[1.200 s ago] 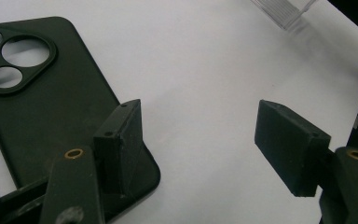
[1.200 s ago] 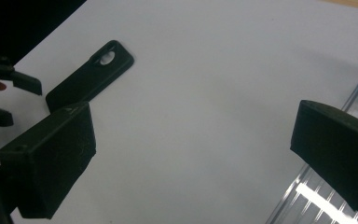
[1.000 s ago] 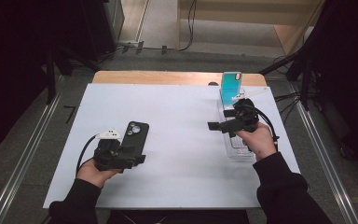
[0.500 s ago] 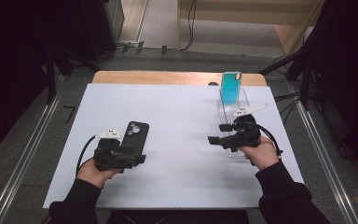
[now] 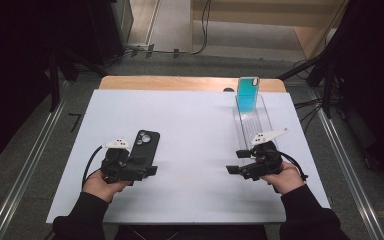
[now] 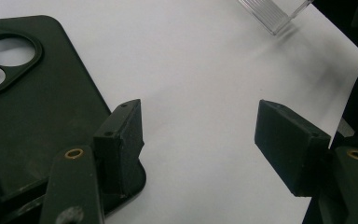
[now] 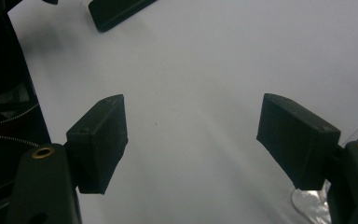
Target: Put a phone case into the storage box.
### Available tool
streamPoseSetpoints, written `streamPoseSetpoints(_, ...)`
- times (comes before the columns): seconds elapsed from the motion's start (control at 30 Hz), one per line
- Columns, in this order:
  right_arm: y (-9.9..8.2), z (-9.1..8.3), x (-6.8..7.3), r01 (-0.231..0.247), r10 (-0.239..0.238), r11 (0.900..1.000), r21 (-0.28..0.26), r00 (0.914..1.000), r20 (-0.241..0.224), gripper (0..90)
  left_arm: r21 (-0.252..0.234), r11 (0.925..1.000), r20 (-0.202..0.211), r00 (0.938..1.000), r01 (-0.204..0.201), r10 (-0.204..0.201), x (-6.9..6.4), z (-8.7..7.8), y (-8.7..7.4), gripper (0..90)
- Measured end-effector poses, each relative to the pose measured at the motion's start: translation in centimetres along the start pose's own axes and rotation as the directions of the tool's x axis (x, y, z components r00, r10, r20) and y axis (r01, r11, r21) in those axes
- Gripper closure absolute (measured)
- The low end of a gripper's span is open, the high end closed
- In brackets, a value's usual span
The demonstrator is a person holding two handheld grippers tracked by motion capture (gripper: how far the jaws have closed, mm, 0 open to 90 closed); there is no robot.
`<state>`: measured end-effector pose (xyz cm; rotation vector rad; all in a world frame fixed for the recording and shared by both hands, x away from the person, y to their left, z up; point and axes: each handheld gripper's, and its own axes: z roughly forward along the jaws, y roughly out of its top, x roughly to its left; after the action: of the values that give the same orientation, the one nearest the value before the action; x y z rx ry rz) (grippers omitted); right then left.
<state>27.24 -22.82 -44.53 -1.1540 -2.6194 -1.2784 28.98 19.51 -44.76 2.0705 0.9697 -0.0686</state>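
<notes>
A black phone case (image 5: pixel 144 142) (image 6: pixel 37 93) lies back up on the white table top (image 5: pixel 195 130), at the left. My left gripper (image 5: pixel 151 166) (image 6: pixel 200 135) rests just beside its near corner, open, with bare table between the jaws; one jaw overlaps the case's corner. A teal phone case (image 5: pixel 247 95) stands upright at the far end of a clear slotted rack (image 5: pixel 254 122) (image 6: pixel 275 11). My right gripper (image 5: pixel 235 162) (image 7: pixel 191 126) is low by the rack's near end and points left. Its jaws have just closed a little, stand open, and hold nothing.
The white top sits on a wooden table (image 5: pixel 180 82) with floor rails on both sides. The black case's end (image 7: pixel 116 11) shows far off in the right gripper view, and the rack's corner (image 7: pixel 307 205) sits by its right jaw.
My right gripper has come toward the person and down, from over the rack to the table by its near end, and its jaws narrowed somewhat. The left gripper stayed put.
</notes>
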Motion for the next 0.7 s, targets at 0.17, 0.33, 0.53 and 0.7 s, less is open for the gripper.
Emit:
streamPoseSetpoints(0.17,-1.2,0.0,0.2,0.016,-0.016,0.9997,0.017,0.9999,-0.003,22.6,-0.011,0.9999,0.002,1.0,-0.001,0.001,-0.1,-0.1,0.0,32.5)
streamPoseSetpoints(0.33,-1.9,-0.1,0.1,0.018,-0.018,0.9995,0.027,0.9998,-0.002,22.5,-0.009,0.9999,-0.013,0.9999,-0.006,0.006,-0.2,-0.1,0.1,32.5)
streamPoseSetpoints(0.53,-2.5,0.0,-0.1,0.009,-0.009,0.9991,0.04,0.9999,-0.005,22.5,0.001,1.0,-0.019,0.9998,-0.006,0.006,-0.1,-0.2,0.1,32.4)
streamPoseSetpoints(0.7,-2.5,0.1,-0.1,0.008,-0.008,0.9991,0.043,0.9999,-0.009,22.5,-0.005,1.0,-0.029,0.9995,-0.008,0.008,0.0,-0.2,0.2,32.4)
